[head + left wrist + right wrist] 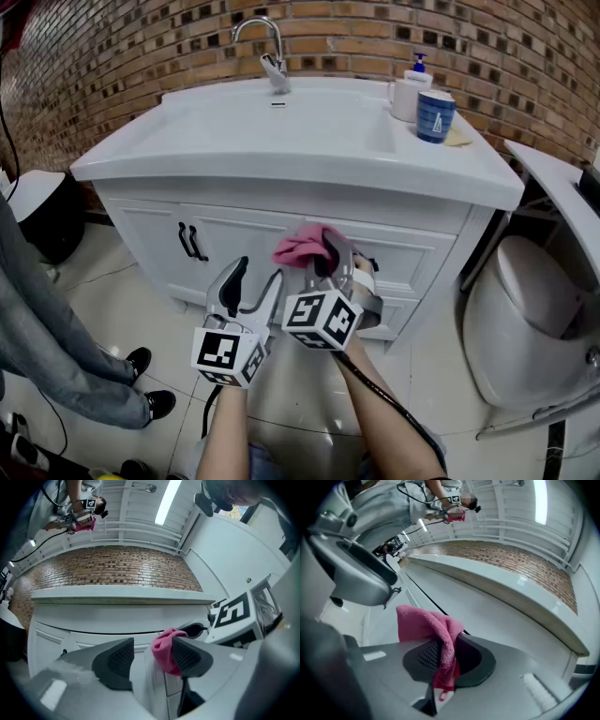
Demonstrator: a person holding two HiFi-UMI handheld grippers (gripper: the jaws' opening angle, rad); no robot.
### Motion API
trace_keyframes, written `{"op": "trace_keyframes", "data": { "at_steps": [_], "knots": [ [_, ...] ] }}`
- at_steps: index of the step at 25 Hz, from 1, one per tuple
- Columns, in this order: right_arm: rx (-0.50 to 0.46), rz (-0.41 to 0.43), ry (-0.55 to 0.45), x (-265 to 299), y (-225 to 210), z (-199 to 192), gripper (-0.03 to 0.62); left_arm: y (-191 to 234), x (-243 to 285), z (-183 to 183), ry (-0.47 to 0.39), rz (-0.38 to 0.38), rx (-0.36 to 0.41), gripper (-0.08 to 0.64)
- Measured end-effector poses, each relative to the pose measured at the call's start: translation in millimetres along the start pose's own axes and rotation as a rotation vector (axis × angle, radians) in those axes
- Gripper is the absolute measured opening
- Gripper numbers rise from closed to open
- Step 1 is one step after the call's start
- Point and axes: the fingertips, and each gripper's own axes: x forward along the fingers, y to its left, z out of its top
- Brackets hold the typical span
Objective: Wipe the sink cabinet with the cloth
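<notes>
Cloth was clamped in the right gripper, held at the cabinet front; contact not confirmed. Wiping was judged in hand; a pressed sweep across the doors was called for next. Left gripper was held wide, empty. Clamp detail was shown only by the right gripper view.

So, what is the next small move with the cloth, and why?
Probably ease the right tool forward until the pink cloth presses on the cabinet front, then stroke sideways. That tool is shut on the cloth close to the panel, but contact is unclear; the left tool is open and empty.
</notes>
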Motion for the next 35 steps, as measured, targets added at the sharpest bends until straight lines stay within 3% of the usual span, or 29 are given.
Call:
{"op": "trace_keyframes", "data": {
  "at_steps": [4, 8, 11, 13, 15, 21, 24, 28, 32, 33, 35],
  "knots": [
    [0.096, -0.143, 0.085, -26, -68, -40, 0.051, -4, -3, -9, 0.026, -0.006, 0.010, 0.253],
    [0.211, -0.355, 0.249, -72, -151, -118, 0.051, -7, -3, -6, 0.026, -0.020, 0.000, 0.253],
    [0.291, -0.416, 0.308, -93, -184, -153, 0.051, -8, -3, 1, 0.006, -0.021, -0.021, 0.253],
    [0.314, -0.411, 0.302, -95, -183, -152, 0.051, -10, -2, 2, -0.001, -0.025, -0.027, 0.253],
    [0.324, -0.352, 0.254, -85, -163, -134, 0.051, -9, -2, 1, 0.001, -0.024, -0.025, 0.253],
    [0.149, 0.044, 0.018, -23, -29, -26, 0.051, 9, -12, 0, 0.010, 0.015, -0.039, 0.252],
    [0.081, 0.144, -0.015, 1, 15, -3, 0.051, 12, -18, -2, 0.010, 0.030, -0.039, 0.249],
    [0.014, 0.078, 0.013, 7, 14, -7, 0.051, 15, -13, -6, 0.010, 0.031, -0.024, 0.249],
    [-0.076, -0.061, 0.128, -18, -40, -57, 0.051, 3, -1, -15, 0.018, 0.001, -0.041, 0.249],
    [-0.062, -0.111, 0.172, -29, -58, -75, 0.051, 0, 2, -15, 0.019, -0.009, -0.038, 0.249],
    [0.061, -0.217, 0.262, -51, -102, -115, 0.051, -8, 7, -14, 0.019, -0.026, -0.037, 0.249]
  ]
}}
